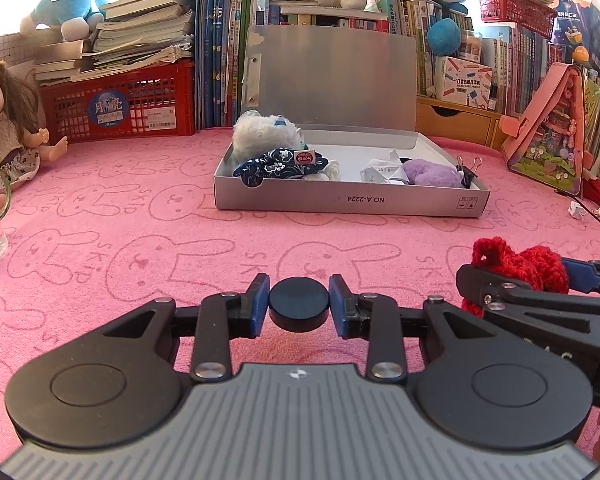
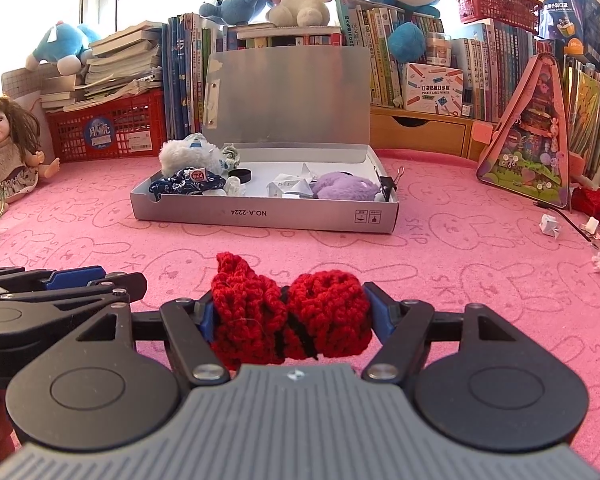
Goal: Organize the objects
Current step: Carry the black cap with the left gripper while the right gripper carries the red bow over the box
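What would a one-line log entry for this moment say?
left gripper: shut on black disc | right gripper: shut on red crochet piece | open grey box: ahead on pink cloth

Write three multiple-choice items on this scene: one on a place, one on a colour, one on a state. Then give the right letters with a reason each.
1. Where does the purple plush lie?
A. on the red crate
B. in the open grey box, toward its right end
C. on the pink bunny-print cloth beside the doll

2. What colour is the crocheted piece between the right gripper's fingers?
A. red
B. purple
C. white

3. How is the box lid?
A. shut flat
C. missing
B. standing open at the back

Answers:
1 B, the plush sits inside the box next to the folded paper.
2 A, the yarn is red with a black band.
3 B, the lid rises upright behind the tray.

The left gripper holds a black disc.
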Demonstrator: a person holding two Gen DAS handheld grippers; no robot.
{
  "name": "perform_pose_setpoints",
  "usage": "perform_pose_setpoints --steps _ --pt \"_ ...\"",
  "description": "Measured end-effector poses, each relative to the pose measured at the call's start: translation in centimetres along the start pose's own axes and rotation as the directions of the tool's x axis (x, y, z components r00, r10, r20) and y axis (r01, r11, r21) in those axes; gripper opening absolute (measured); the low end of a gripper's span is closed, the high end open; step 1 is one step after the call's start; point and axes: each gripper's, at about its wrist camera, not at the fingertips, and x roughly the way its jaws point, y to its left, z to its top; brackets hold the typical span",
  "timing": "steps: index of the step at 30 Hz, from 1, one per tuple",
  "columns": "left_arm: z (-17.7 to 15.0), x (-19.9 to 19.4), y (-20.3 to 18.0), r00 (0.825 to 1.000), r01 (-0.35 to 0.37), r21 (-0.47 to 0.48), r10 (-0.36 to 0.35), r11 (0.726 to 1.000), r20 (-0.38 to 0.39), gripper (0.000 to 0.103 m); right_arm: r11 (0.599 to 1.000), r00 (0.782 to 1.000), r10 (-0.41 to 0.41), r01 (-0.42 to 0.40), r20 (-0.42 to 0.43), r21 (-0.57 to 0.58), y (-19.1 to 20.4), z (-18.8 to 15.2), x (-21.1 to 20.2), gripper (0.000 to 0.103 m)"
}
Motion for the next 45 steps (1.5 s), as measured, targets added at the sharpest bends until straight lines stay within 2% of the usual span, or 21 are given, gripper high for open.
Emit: perform_pose_setpoints --steps 25,36,45 --pt "4.9 2.6 0.3 1.0 0.003 0.009 -0.003 1.0 0.023 0.037 0.998 0.996 -0.057 0.054 0.066 0.044 -3.7 4.3 1.2 0.072" --pt "7.5 4.5 2.0 1.0 0.009 -0.049 -0.008 0.999 0.018 0.037 0.996 0.998 -0.045 0.042 0.04 0.084 -5.5 6.2 2.7 0.072" --pt "10.1 5.9 2.8 0.999 0.004 -0.04 -0.002 0.999 0.051 0.037 0.994 1.0 -0.025 0.023 0.015 0.109 -6.8 7.9 4.4 0.072"
